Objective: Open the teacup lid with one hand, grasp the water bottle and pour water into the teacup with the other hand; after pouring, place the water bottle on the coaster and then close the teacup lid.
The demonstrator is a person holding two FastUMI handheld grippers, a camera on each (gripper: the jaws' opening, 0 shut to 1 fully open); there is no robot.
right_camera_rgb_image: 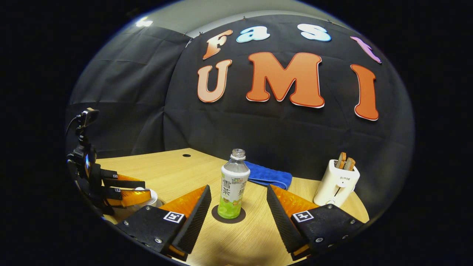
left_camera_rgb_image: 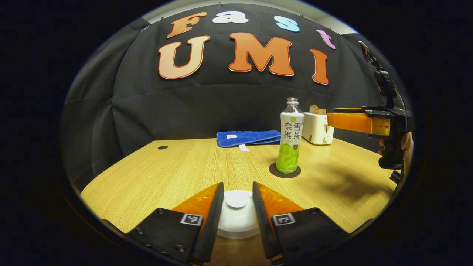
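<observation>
In the left gripper view, the left gripper point(left_camera_rgb_image: 238, 207) is seen lowest, its two fingers spread to either side of the white teacup lid point(left_camera_rgb_image: 237, 216). The lid's round knob point(left_camera_rgb_image: 236, 199) lies in the gap between the fingers; whether the fingers press on the lid cannot be told. Ahead of the gripper and a little to its right, the water bottle point(left_camera_rgb_image: 291, 136) is stood upright, uncapped, on the dark round coaster point(left_camera_rgb_image: 284, 171), on the wooden table point(left_camera_rgb_image: 166, 173). Beyond the bottle a folded blue towel point(left_camera_rgb_image: 248, 137) and a white toaster point(left_camera_rgb_image: 317, 127) are set near the table's far edge. Far to the right, the right gripper point(left_camera_rgb_image: 332, 120) is held in a hand point(left_camera_rgb_image: 405, 144), raised above the table.

In the right gripper view, the right gripper point(right_camera_rgb_image: 238, 207) is held wide open, with nothing between its fingers. The bottle point(right_camera_rgb_image: 234, 184) is seen on the coaster point(right_camera_rgb_image: 228, 217) straight ahead, clear of both fingers. The towel point(right_camera_rgb_image: 269, 177) lies behind the bottle, and the toaster point(right_camera_rgb_image: 337, 183) stands ahead to the right. Far to the left, the left gripper point(right_camera_rgb_image: 146, 194) is seen at the lid point(right_camera_rgb_image: 152, 195).
</observation>
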